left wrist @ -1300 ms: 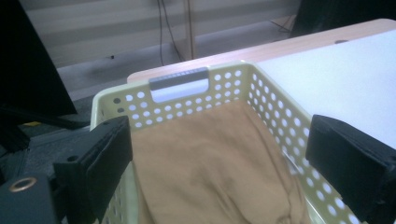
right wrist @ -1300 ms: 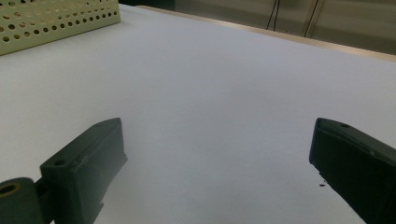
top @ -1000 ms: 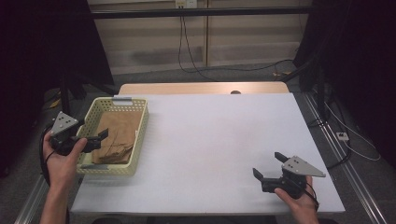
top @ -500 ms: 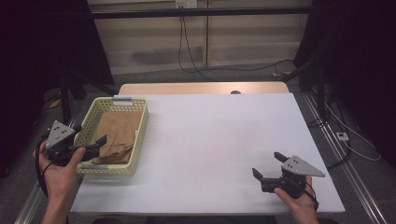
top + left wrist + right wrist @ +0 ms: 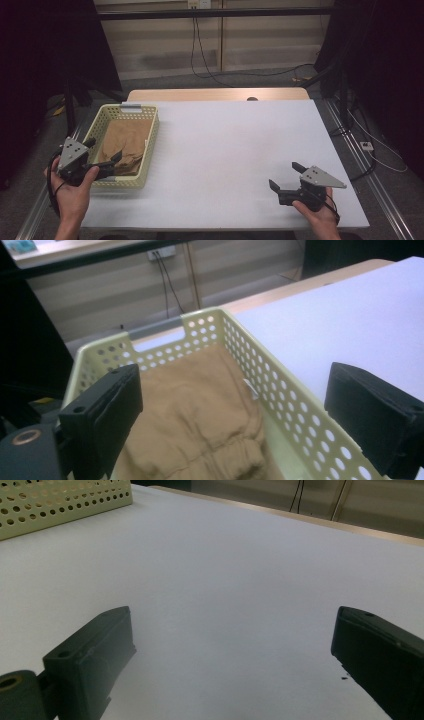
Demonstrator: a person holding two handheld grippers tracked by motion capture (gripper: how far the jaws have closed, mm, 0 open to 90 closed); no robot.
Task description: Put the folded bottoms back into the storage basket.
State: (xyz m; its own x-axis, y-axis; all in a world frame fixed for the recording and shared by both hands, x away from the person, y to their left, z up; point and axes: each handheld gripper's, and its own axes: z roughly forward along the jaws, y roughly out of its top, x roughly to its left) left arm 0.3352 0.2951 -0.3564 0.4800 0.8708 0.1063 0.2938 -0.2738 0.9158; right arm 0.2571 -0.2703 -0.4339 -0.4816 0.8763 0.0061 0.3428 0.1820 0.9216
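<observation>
A pale yellow perforated basket (image 5: 151, 142) stands at the table's left edge, with a folded brown cloth (image 5: 127, 142) lying in it. My left gripper (image 5: 104, 150) hovers open over the basket's near left corner, jaws pointing into it and holding nothing. In the left gripper view the cloth (image 5: 200, 410) lies between and beyond the wide-apart jaws of the left gripper (image 5: 235, 385), inside the basket (image 5: 280, 372). My right gripper (image 5: 285, 175) rests open near the table's front right, over bare white surface. The right gripper (image 5: 232, 625) has nothing between its jaws.
The white tabletop (image 5: 235, 145) spreads between the basket and the right gripper. A wooden strip (image 5: 215, 95) runs along its far edge. The basket's side (image 5: 60, 500) stands far off at upper left in the right gripper view. Cables hang at the back wall (image 5: 200, 45).
My left gripper has drawn back toward the near end of the basket and dropped a little, still open. The right gripper has stayed put.
</observation>
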